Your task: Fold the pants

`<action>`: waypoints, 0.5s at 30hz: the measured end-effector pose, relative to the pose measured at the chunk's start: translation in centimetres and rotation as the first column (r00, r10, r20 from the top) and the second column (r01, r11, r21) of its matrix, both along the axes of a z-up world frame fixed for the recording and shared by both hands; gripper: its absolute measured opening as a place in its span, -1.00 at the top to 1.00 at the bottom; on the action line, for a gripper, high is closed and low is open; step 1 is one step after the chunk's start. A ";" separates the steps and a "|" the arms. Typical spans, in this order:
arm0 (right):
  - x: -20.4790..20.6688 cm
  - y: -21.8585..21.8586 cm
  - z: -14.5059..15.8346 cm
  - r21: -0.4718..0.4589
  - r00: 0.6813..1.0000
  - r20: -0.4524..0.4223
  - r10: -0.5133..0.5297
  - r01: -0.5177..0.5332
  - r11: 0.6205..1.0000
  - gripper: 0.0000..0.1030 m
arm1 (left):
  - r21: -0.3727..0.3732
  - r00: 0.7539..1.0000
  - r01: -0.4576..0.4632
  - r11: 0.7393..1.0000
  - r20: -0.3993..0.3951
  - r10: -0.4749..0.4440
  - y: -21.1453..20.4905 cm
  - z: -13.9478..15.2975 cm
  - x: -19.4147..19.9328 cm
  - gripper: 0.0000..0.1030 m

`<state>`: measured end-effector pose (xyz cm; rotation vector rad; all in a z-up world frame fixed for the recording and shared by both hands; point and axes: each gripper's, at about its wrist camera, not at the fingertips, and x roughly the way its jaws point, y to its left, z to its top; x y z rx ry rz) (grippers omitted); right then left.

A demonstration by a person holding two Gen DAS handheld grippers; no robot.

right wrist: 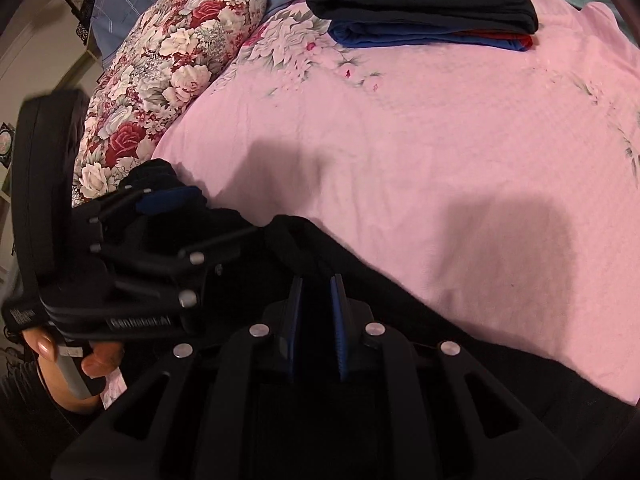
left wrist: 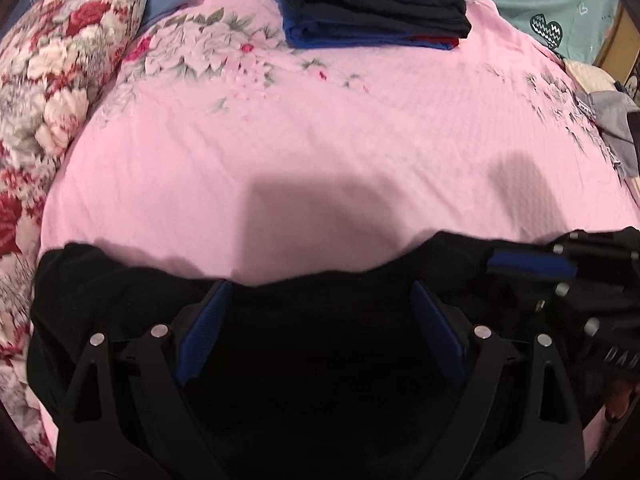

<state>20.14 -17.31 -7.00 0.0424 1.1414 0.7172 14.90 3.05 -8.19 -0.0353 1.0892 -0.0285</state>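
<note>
A: Step looks like grabbing the near edge of the pants [left wrist: 312, 360] to start a fold. Right gripper [right wrist: 316, 292] has its fingers nearly together, and a fold of black cloth seems to sit in the gap. Hard to confirm, black on black.

B: Left?

A: Left gripper [left wrist: 320, 320] has fingers spread wide, over the pants, nothing pinched. The edge runs just past the tips.

B: How to do it right?

A: Bring the left down onto the edge and close on all the layers. Match the right's height, lift both together, keep the edge taut.

B: Where are the pants?

A: Near side of the bed [left wrist: 320, 140], well short of the folded stack [left wrist: 372, 4].
</note>
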 end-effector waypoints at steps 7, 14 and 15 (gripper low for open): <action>1.1 2.5 0.5 0.008 0.998 -0.018 0.062 -0.062 0.998 0.56 | -0.001 1.000 0.003 1.000 0.016 -0.003 0.2 -0.1 -0.8 -0.77; 1.5 5.3 -0.2 -0.098 0.994 0.001 0.113 -0.113 0.989 0.84 | -0.029 1.000 0.000 1.000 0.022 0.001 0.7 0.2 -1.0 -0.77; 1.6 5.3 0.3 -0.110 0.994 0.027 0.109 -0.106 0.988 0.85 | -0.046 0.999 -0.009 0.999 0.033 0.011 1.1 0.6 -1.3 -0.77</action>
